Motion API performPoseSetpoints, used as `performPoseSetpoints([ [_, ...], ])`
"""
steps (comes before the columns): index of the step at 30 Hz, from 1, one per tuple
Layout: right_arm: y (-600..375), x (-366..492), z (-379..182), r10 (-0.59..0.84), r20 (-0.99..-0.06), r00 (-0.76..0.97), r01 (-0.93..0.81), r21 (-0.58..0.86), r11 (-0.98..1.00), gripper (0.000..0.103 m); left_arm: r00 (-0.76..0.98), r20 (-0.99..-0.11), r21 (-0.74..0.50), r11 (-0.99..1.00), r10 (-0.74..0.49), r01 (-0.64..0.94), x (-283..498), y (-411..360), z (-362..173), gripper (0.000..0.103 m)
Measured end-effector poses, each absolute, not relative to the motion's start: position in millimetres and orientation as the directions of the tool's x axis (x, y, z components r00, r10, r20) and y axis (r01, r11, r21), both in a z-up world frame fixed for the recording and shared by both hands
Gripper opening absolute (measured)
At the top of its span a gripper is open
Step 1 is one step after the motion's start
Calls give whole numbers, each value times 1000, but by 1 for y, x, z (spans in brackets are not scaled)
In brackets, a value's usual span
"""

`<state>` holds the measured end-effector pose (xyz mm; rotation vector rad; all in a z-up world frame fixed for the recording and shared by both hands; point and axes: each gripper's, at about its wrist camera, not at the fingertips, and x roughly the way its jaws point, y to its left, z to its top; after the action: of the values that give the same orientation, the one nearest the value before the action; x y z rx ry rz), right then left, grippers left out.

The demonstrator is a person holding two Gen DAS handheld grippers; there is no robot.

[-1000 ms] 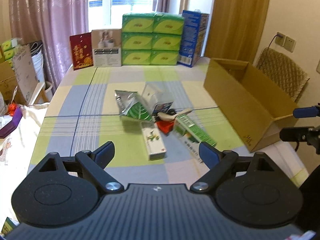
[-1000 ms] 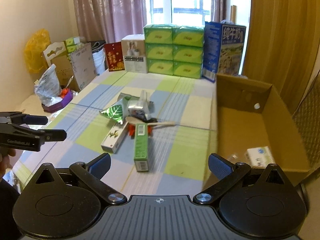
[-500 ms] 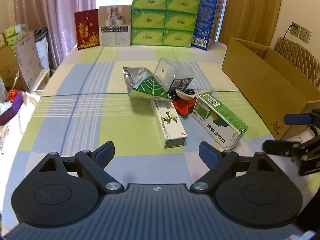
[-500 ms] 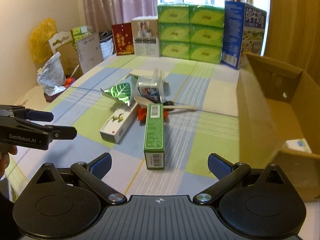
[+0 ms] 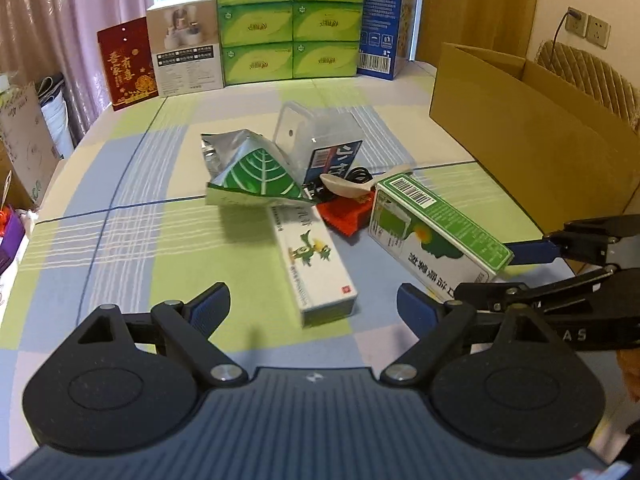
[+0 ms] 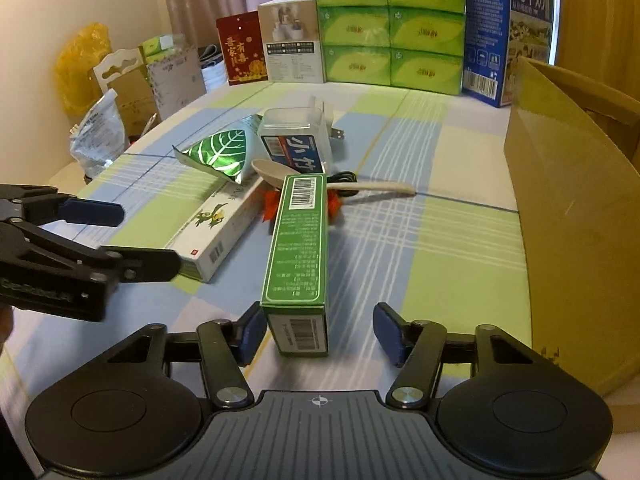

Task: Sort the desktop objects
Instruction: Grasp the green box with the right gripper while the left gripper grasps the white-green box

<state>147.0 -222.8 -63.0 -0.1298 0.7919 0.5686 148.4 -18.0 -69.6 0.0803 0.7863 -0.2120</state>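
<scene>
**Operator:** My right gripper (image 6: 320,334) has its jaws spread wide around the near end of the long green cardboard carton (image 6: 299,256), which lies flat on the checked tablecloth (image 6: 420,264) with its far end over the red plastic piece (image 6: 269,205). Left gripper (image 5: 314,306) is also wide apart, holding nothing, just short of the white carton with the green dragon print (image 5: 310,256).

**Observer:** Risks?

**Operator:** I'd say the left pad is nearly touching the carton while the right has a gap, so closing could skew it. Lifting might drag the beige plastic spoon (image 6: 332,182) resting by the far end. The open brown cardboard box (image 6: 568,200) stands close on my right; a hasty swing could clip its wall.
</scene>
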Motion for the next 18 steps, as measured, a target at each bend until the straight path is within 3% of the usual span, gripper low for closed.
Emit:
performPoseSetpoints([
  [2,-222,149,-64,432,-703,564,-531,92,842,45,683,-713,-17,978,-158,209,157,-20,-75,81],
  [4,-220,150,-65,428,-708,561,-534,85,841,29,678,-720,-20,981,-148,193,166,-21,-81,77],
  [9,-219,147,-65,405,-710,576,-537,46,842,27,668,-733,-7,983,-130,183,180,-26,-91,66],
  [12,-221,147,-65,392,-711,584,-519,44,854,27,668,-734,14,981,-121,193,184,-32,-94,65],
  [16,-223,144,-64,383,-716,583,-506,49,861,27,669,-735,27,982,-109,189,183,-35,-94,40],
  [18,-225,142,-64,376,-716,587,-501,43,864,27,672,-735,46,982,-93,186,181,-37,-95,39],
])
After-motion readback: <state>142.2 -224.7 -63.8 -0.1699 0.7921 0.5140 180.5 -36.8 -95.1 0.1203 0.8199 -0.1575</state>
